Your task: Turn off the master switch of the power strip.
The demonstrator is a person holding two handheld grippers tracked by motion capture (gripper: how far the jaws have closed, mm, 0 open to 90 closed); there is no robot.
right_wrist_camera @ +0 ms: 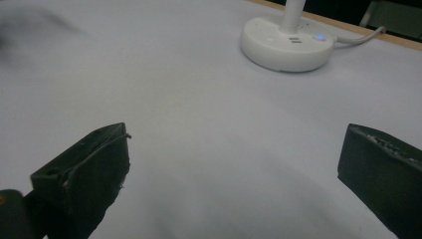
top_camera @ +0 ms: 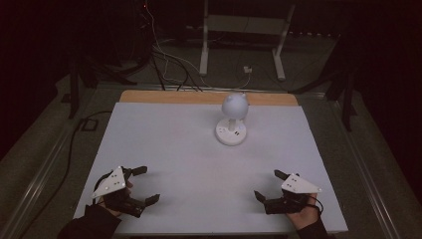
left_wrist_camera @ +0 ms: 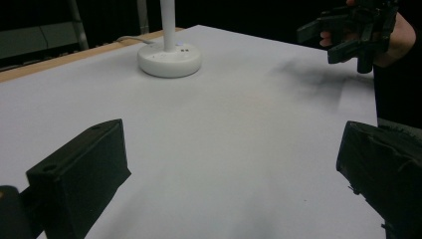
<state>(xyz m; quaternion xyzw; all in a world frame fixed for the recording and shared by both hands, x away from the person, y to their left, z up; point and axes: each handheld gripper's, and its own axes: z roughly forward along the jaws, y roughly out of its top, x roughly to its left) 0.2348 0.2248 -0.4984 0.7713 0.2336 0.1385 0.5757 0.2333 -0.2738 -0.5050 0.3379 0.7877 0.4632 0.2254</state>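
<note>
A white table [top_camera: 164, 149] filled the middle of the high view, with a strip of bare wood along its far edge and dark floor all around it. Just right of centre in the upper part of the tabletop stood a small white desk lamp [top_camera: 232, 122]: a round flat base, a short stem and a globe-shaped head. A white cable [right_wrist_camera: 358, 36] ran from the back of the base toward the far edge of the table.

At the lower left of the high view, the left gripper [top_camera: 147, 184] was held just above the near edge of the table. Its two black jaws were spread wide apart, released, with nothing between them. At the lower right, the right gripper [top_camera: 268, 184] mirrored it, jaws also released and empty. Both pointed inward across the table, well apart from each other and from the lamp.

In the left gripper view, the lamp base [left_wrist_camera: 169, 59] sat at the upper left, and the right gripper showed in the upper right corner, held in a hand [left_wrist_camera: 398, 37].

In the right gripper view, the lamp base sat at the upper right, with a small blue light [right_wrist_camera: 321, 36] glowing on its top.
</note>
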